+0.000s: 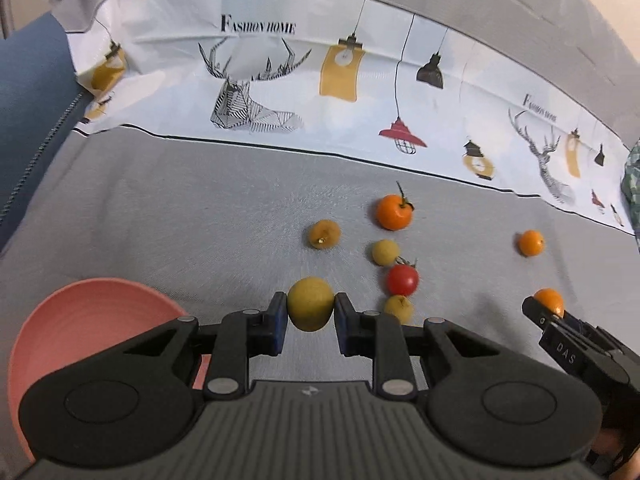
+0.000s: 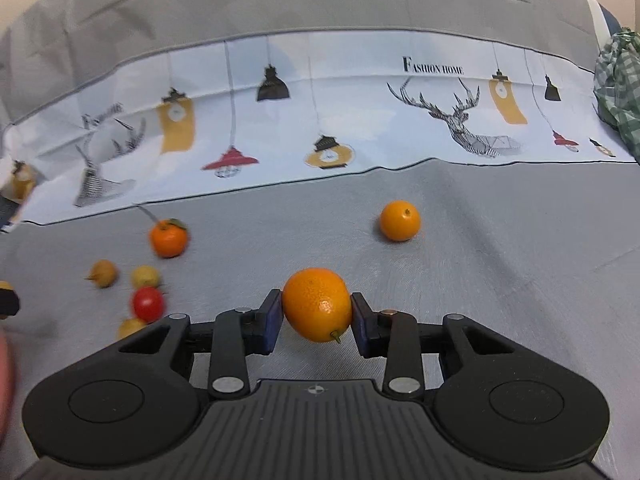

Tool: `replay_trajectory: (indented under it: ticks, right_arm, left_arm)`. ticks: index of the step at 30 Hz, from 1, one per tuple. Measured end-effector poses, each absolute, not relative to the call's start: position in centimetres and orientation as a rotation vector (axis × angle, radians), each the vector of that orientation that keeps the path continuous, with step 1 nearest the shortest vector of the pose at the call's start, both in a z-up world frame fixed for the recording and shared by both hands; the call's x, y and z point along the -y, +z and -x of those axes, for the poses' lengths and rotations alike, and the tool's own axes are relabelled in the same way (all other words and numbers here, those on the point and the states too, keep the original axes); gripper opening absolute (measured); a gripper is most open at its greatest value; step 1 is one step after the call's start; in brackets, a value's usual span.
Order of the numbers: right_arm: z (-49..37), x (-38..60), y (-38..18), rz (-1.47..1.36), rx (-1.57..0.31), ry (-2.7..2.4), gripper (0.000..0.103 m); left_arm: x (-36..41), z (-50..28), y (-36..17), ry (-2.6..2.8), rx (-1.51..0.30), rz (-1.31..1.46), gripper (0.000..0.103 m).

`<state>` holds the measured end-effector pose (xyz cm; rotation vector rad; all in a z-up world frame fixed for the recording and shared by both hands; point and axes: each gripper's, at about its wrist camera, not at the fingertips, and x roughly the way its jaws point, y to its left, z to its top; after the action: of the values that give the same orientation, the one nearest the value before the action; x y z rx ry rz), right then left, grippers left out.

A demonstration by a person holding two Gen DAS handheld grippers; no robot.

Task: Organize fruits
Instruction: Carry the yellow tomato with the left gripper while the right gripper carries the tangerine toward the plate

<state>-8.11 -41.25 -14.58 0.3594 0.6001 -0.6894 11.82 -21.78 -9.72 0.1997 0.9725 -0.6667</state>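
Observation:
My left gripper (image 1: 311, 312) is shut on a yellow-green round fruit (image 1: 310, 303), just right of a pink bowl (image 1: 80, 320) at the lower left. My right gripper (image 2: 317, 312) is shut on an orange kumquat (image 2: 317, 303); it also shows at the right of the left wrist view (image 1: 549, 300). On the grey cloth lie a stemmed tangerine (image 1: 394, 211), a brownish-yellow fruit (image 1: 324, 233), a pale yellow fruit (image 1: 385, 252), a red cherry tomato (image 1: 402, 279), another yellow fruit (image 1: 398, 307) and a small orange kumquat (image 1: 531, 242).
A white printed cloth (image 1: 280, 92) with deer and lamps runs along the back. A blue cushion (image 1: 28, 92) sits at the far left. A green checked cloth (image 2: 618, 88) lies at the far right. The loose kumquat (image 2: 399, 220) lies ahead of my right gripper.

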Motion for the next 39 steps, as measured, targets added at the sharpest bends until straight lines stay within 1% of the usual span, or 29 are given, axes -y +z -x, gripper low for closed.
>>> replay_trajectory:
  ticks: [6,13,21,26,31,39]
  right_arm:
    - [11.2,36.7,-10.6,-0.328,-0.554,-0.623,0.037]
    - [14.8,30.4,-6.5,-0.293,-0.517,-0.542,0.037]
    - [16.6,22.3,-4.1,-0.343,-0.546,-0.377,0.037]
    - [17.0,18.0,-2.4,-0.258,-0.534,-0.3,0.037]
    - [18.5,15.6,-0.7,-0.198,-0.474,-0.289,0.037]
    - [20.9,13.5,0.3,-0.149,-0.445,-0.271,0.037]
  left_arm:
    - [18.1,-8.5,-5.9,-0.637,-0.939,-0.218,0.028]
    - [11.7,-4.0,-2.5,-0.588,-0.929,-0.219,0.028]
    - [4.8,0.8,-0.5,-0.584,-0.903,-0.197,0.028]
    - [1.3,2.7,0.7,-0.553,-0.877,-0.14,0.028]
    - [-1.5,4.4,1.9,-0.531,-0.829,-0.109,0.028]
    - [-4.0,6.6,2.5,-0.529,-0.802,-0.076,0.028]
